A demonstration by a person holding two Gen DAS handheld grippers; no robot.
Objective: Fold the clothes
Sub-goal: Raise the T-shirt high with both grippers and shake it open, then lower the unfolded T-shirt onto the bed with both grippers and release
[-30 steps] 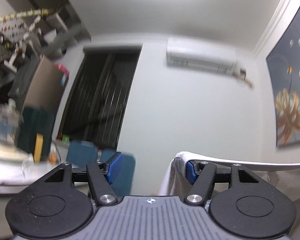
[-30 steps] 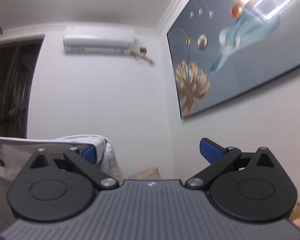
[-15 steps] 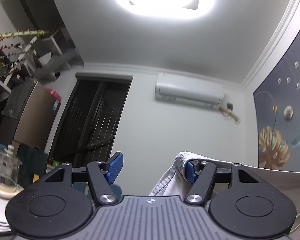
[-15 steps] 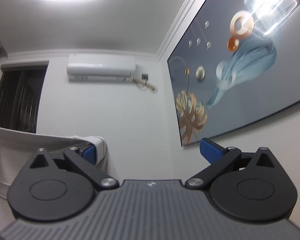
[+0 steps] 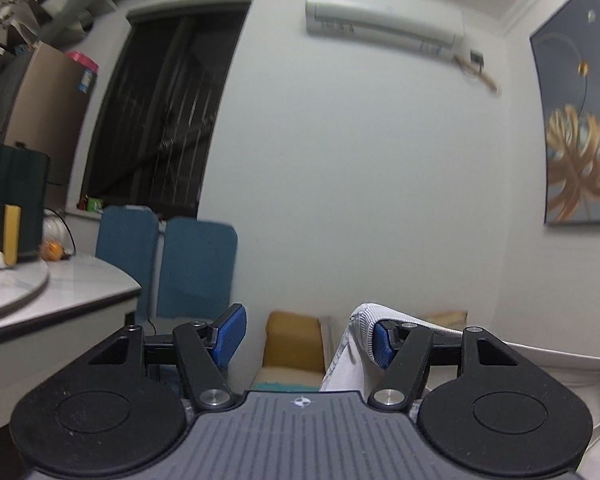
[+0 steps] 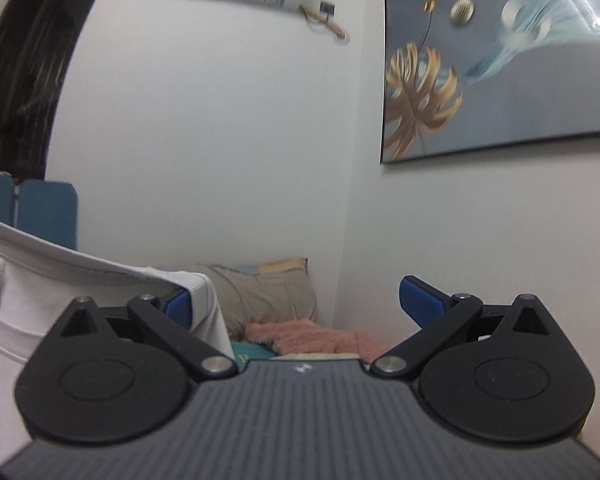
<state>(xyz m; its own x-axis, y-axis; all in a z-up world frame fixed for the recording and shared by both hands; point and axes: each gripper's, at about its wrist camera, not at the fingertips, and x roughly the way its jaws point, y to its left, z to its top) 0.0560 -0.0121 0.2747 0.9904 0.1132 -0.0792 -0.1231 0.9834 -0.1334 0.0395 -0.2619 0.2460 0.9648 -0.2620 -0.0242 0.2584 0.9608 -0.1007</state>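
Gaping tools (image 5: 306,334) (image 6: 296,302) — white garment (image 6: 28,304) draped on each

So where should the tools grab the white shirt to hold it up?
Grab the white shirt by its ribbed top hem, one tool near each end, coming from above. That thick edge already hangs over a finger pad of each open tool, spread wide between them.

Left tool (image 5: 306,334) is held up, pointing roughly level, its blue pads spread wide with a clear gap between them. Right tool (image 6: 300,304) matches it, aimed level with its pads (image 6: 420,302) also standing far apart.
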